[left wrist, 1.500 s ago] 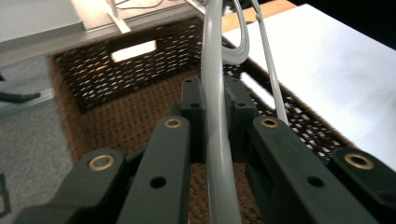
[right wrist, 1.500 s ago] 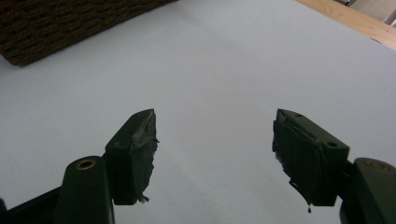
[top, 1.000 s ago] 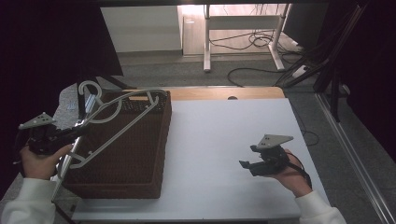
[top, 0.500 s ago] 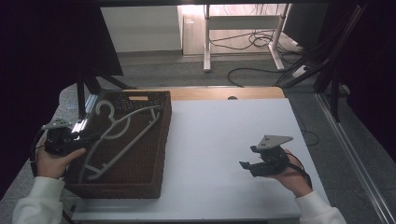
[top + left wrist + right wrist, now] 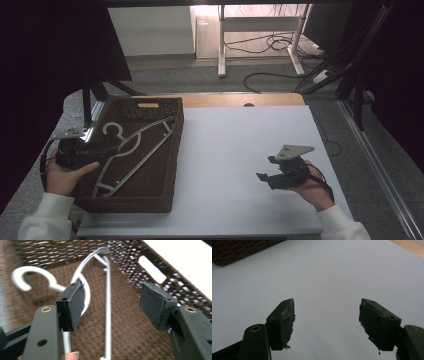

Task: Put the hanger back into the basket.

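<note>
A silver clothes hanger (image 5: 135, 145) lies flat inside a dark brown woven basket (image 5: 176, 150) on the left of the table. My left gripper (image 5: 107, 150) hovers over the basket's left side, held by a hand in a white sleeve. In the left gripper view its jaws stand open (image 5: 111, 305) above the hanger (image 5: 108, 277), whose thin bar runs between the pads without touching them; the basket wall (image 5: 125, 262) is behind. My right gripper (image 5: 265, 168) rests open and empty over the white tabletop at the right, also seen in the right gripper view (image 5: 327, 315).
The white tabletop (image 5: 235, 145) spreads between basket and right hand, with a wooden strip (image 5: 225, 100) along its far edge. A black stand (image 5: 88, 102) rises behind the basket's left corner. Cables and desk legs lie on the floor beyond. The basket's corner (image 5: 237, 250) shows far left.
The hanger, held up tilted over the basket a second ago, has come down and lies flat in it. My left gripper moved right over the basket. The right gripper stayed still.
</note>
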A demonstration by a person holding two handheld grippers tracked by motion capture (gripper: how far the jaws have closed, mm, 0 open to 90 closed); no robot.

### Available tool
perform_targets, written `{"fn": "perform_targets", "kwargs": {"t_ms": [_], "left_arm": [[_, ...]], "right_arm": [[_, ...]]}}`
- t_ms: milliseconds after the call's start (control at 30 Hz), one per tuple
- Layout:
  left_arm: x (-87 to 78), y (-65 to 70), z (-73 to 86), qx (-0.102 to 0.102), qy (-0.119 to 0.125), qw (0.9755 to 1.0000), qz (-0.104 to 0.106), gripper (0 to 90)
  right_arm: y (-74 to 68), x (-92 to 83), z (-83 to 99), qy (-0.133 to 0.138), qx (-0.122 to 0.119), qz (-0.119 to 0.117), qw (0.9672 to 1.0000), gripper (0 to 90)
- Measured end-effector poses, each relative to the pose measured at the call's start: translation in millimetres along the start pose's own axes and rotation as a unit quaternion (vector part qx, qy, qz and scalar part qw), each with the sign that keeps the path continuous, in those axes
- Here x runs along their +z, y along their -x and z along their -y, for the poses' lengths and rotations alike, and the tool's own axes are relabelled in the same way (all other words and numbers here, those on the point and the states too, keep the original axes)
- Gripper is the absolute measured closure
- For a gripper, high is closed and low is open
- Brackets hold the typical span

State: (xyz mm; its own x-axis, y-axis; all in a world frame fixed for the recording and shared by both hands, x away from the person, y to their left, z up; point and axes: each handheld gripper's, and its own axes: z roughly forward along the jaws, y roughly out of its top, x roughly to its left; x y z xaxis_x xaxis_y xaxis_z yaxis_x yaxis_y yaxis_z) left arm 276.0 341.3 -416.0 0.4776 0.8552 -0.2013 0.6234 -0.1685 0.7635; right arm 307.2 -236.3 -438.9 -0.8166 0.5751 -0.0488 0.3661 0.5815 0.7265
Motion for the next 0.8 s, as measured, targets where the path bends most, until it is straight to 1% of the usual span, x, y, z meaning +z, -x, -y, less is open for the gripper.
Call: {"fn": "perform_targets", "kwargs": {"t_ms": [133,233,300,333,467,600,733,800], "left_arm": [[8.5,11.9,-1.7,-0.001,0.000,0.9998,0.018,35.7],[11.1,21.2,-1.7,-0.001,0.000,0.9996,0.029,35.6],[11.5,30.8,-0.1,0.006,0.000,0.9993,0.036,35.9],[12.0,37.5,1.5,0.009,0.002,0.9990,0.044,35.9],[16.2,58.2,7.2,0.019,0.004,0.9979,0.062,35.7],[24.5,78.8,11.6,0.030,-0.007,0.9966,0.077,35.5],[30.1,93.5,14.5,0.033,-0.006,0.9954,0.090,35.8],[33.6,99.6,15.6,0.030,-0.006,0.9943,0.103,35.7]], "right_arm": [[-0.5,-1.7,3.7,0.005,-0.001,-0.001,1.0000,28.9],[-0.1,-3.9,5.2,0.015,0.002,0.008,0.9999,29.0],[0.5,-5.8,5.9,0.023,0.006,0.011,0.9996,28.8],[0.6,-6.6,5.8,0.025,0.007,0.014,0.9996,28.7],[1.2,-9.1,5.4,0.036,0.013,0.021,0.9990,28.2],[2.2,-9.4,5.8,0.036,0.015,0.025,0.9989,27.2],[2.7,-8.7,7.9,0.037,0.020,0.027,0.9987,27.0],[3.4,-8.1,9.3,0.035,0.019,0.026,0.9988,26.9]]}}
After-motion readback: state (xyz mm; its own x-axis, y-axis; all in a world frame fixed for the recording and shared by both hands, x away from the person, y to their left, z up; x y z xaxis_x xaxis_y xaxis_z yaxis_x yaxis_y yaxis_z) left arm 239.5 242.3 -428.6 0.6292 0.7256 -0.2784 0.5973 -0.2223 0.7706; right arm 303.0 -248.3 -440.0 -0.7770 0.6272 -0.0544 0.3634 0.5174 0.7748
